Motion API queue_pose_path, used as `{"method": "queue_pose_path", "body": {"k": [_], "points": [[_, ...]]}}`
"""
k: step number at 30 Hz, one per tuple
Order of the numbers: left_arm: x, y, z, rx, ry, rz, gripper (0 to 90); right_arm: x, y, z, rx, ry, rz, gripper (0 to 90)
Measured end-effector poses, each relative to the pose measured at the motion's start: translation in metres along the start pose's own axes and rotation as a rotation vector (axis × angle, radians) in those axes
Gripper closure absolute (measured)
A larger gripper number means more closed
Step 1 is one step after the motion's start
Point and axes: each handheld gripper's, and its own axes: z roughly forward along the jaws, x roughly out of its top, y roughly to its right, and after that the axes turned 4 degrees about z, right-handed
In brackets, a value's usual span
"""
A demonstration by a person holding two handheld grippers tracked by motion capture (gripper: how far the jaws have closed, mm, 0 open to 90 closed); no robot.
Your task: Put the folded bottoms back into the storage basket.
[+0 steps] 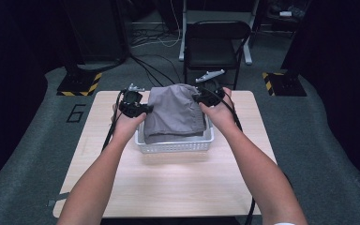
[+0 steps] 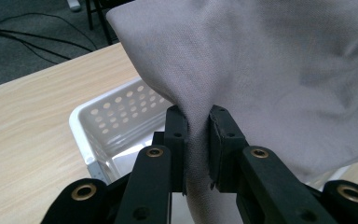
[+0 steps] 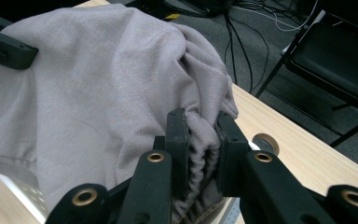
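The white basket (image 1: pixel 174 146) sits mid-bench, and the grey cloth (image 1: pixel 176 112) drapes right over its opening, so there's no way straight down into it. Left tongs (image 1: pixel 143 108) and right tongs (image 1: pixel 198 98) crowd the basket's two sides, each clamped on cloth. In front of the basket, the bench (image 1: pixel 168 187) lies bare and wide between the forearms. Behind the basket, only a narrow strip of bench, then the black chair (image 1: pixel 215 47).
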Motion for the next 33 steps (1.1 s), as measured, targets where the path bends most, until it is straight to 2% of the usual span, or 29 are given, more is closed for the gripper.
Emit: {"method": "queue_pose_path", "body": {"k": [4,6,7,9,10,11,12,13,16,17,18,20,30,31,32,33], "points": [[-0.001,0.000,0.006,-0.008,0.007,-0.014,79.0,-0.001,0.002,0.001,-0.007,0.012,-0.008,77.7],[-0.001,-0.002,0.009,-0.011,-0.003,-0.007,79.0,-0.001,0.002,0.001,-0.007,-0.003,-0.010,77.8],[-0.001,-0.001,0.011,-0.010,0.008,-0.021,79.0,-0.002,0.002,0.001,-0.008,-0.006,-0.004,77.7],[-0.001,-0.002,0.012,-0.012,0.002,-0.016,79.0,-0.003,0.003,0.003,-0.011,0.010,-0.007,77.7],[-0.001,-0.002,0.012,-0.011,-0.006,-0.010,79.0,-0.003,0.004,0.003,-0.008,-0.005,-0.009,77.7],[-0.001,-0.003,0.013,-0.011,-0.011,-0.008,79.0,-0.003,0.005,0.004,-0.010,0.003,-0.019,77.7],[-0.002,-0.002,0.014,-0.004,-0.008,-0.014,79.0,-0.004,0.003,0.004,-0.010,-0.011,0.008,77.7],[-0.003,-0.002,0.015,-0.004,-0.012,-0.011,79.0,-0.005,0.004,0.006,-0.010,-0.008,0.000,77.7],[-0.006,-0.004,0.017,-0.002,-0.024,-0.007,79.0,-0.007,0.004,0.010,-0.008,-0.007,-0.016,77.7],[-0.007,-0.003,0.019,-0.005,-0.013,-0.024,79.0,-0.008,0.001,0.010,-0.009,-0.018,0.009,77.7],[-0.009,-0.005,0.019,-0.008,-0.026,-0.015,79.0,-0.009,0.003,0.012,-0.007,-0.011,-0.012,77.6],[-0.014,-0.005,0.023,-0.007,-0.025,-0.033,79.0,-0.011,0.002,0.015,-0.008,-0.016,-0.013,77.6],[-0.023,-0.005,0.030,-0.014,-0.054,-0.029,79.0,-0.018,0.001,0.027,-0.009,-0.050,-0.029,77.5],[-0.024,-0.004,0.032,-0.009,-0.048,-0.039,79.0,-0.019,0.000,0.027,-0.012,-0.054,-0.016,77.4],[-0.026,-0.004,0.034,-0.009,-0.046,-0.046,79.0,-0.020,0.001,0.029,-0.013,-0.047,-0.032,77.4],[-0.026,-0.005,0.035,-0.008,-0.054,-0.040,79.0,-0.021,0.000,0.029,-0.011,-0.057,-0.013,77.4]]}}
